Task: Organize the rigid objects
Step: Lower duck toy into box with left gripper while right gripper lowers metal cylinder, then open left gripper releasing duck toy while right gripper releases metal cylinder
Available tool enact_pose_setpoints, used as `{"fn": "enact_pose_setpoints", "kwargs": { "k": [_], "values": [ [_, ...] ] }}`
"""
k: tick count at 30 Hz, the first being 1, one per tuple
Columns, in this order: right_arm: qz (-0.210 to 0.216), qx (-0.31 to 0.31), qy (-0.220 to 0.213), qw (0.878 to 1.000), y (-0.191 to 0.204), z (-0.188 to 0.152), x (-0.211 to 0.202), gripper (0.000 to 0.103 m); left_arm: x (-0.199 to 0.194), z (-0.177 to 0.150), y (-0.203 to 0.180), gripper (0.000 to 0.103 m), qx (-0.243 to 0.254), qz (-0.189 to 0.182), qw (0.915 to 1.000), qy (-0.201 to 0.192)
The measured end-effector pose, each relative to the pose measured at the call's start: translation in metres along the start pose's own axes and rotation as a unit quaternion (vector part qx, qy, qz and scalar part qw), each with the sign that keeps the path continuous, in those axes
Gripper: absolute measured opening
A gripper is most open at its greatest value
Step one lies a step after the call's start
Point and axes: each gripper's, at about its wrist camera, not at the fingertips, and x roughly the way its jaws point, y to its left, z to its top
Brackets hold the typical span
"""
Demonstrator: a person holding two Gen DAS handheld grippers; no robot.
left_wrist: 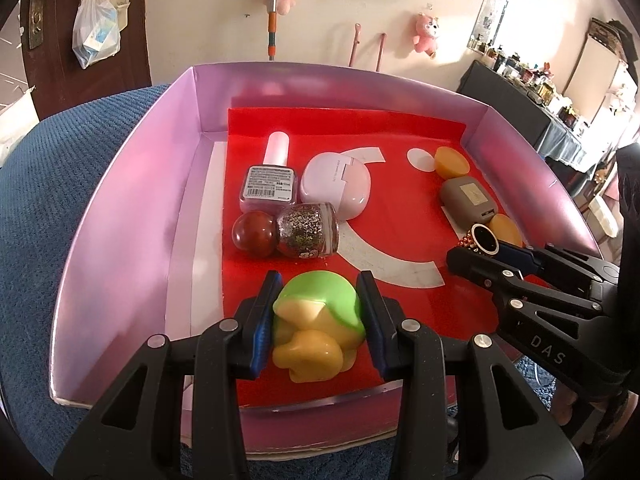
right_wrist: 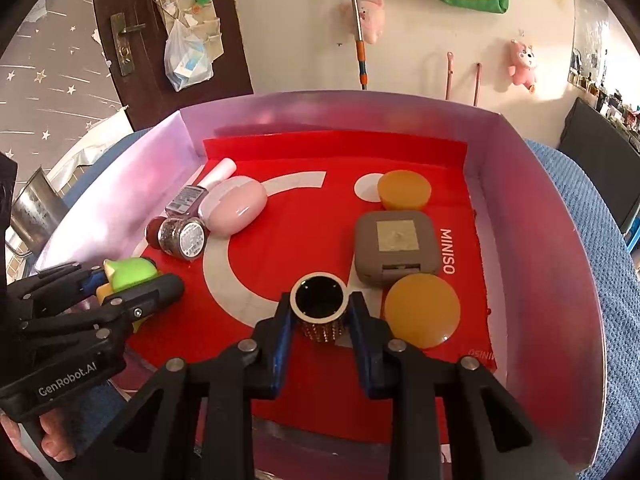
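A pink box [left_wrist: 132,208] lined with red paper holds the objects. My left gripper [left_wrist: 320,292] is shut on a green-and-yellow toy figure [left_wrist: 316,320] at the box's near left; the same toy [right_wrist: 132,274] shows in the right wrist view. My right gripper [right_wrist: 320,308] is shut on a small round studded jar with a black top [right_wrist: 319,304], seen too as the jar [left_wrist: 483,238] at the right. Behind lie a nail polish bottle [left_wrist: 272,178], a glitter bottle with a red ball cap [left_wrist: 308,232] and a pink oval case [left_wrist: 340,186].
A grey square compact [right_wrist: 396,246] lies between two amber discs [right_wrist: 404,190] [right_wrist: 422,310] on the right side. The box rests on a blue knitted cloth [left_wrist: 52,208]. The box walls [right_wrist: 560,280] rise on all sides; red paper [right_wrist: 304,232] shows bare mid-box.
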Motion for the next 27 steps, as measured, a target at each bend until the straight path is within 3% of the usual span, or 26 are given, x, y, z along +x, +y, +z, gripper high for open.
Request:
{"fn": "enact_pose_setpoints", "kwargs": {
  "k": [5, 12, 17, 22, 27],
  "values": [
    [0.004, 0.004, 0.000, 1.000, -0.001, 0.000, -0.001, 0.030, 0.000, 0.000, 0.000, 0.037, 0.000, 0.001, 1.0000, -0.001],
    [0.009, 0.008, -0.002, 1.000, 0.000, -0.001, -0.004, 0.043, -0.003, 0.000, 0.000, 0.037, 0.002, 0.005, 1.0000, -0.002],
    [0.011, 0.012, -0.006, 1.000, 0.000, -0.003, -0.008, 0.049, -0.008, -0.002, 0.002, 0.053, -0.004, 0.006, 1.0000, -0.005],
    [0.009, 0.009, -0.015, 1.000, 0.001, -0.005, -0.016, 0.053, -0.015, -0.003, 0.001, 0.054, -0.004, 0.006, 0.9999, -0.009],
    [0.006, 0.006, -0.024, 1.000, 0.004, -0.007, -0.023, 0.061, -0.023, -0.004, -0.001, 0.062, -0.003, 0.003, 0.9999, -0.015]
  ]
}}
